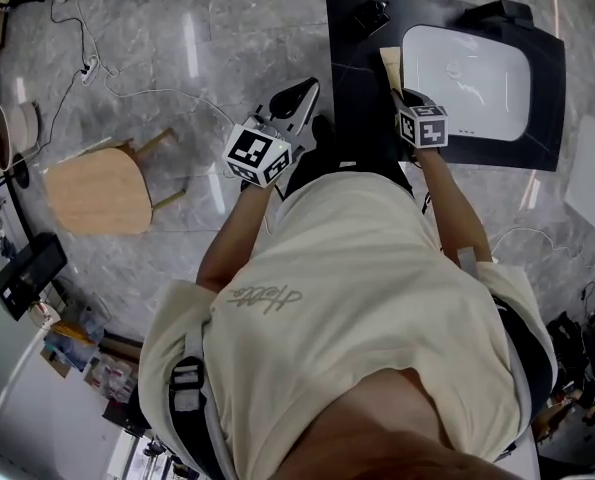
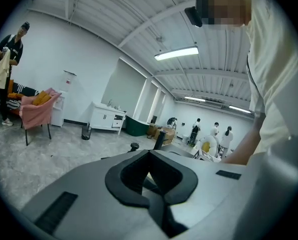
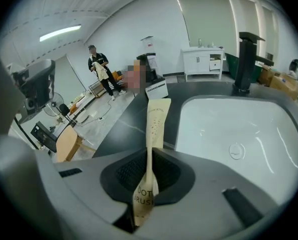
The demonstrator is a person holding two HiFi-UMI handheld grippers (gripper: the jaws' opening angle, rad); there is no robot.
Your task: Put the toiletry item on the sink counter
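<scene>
At the near-left corner of the dark tabletop [image 1: 357, 63], I see the right hand-held gripper [image 1: 401, 92] reaching in over the edge, just beside the white basin [image 1: 467, 78]. In the right gripper view this hand-held gripper [image 3: 150, 178] is clenched on 1 tan paper toothbrush packet [image 3: 157, 118]: the 2 jaws pinch its lower part, with dark print showing below the pinch, and the rest of it sticks out forward and upward. The packet's far end lies over the strip of tabletop [image 3: 131, 121] left of the basin [image 3: 249, 129], and I cannot tell whether it touches the surface. From the head view the packet [image 1: 390, 65] points away from the person, along the basin's left rim. A black faucet [image 3: 246, 59] stands at the far side of the basin. The left hand-held gripper [image 1: 297, 100] hangs off the tabletop to its left, above the grey marble floor [image 1: 177, 58]. In the left gripper view its jaws sit pressed together with nothing between them, so this hand-held gripper [image 2: 151, 176] is clenched and empty, aimed out into the room. A wooden stool [image 1: 97, 190] stands on the floor well to the left.
</scene>
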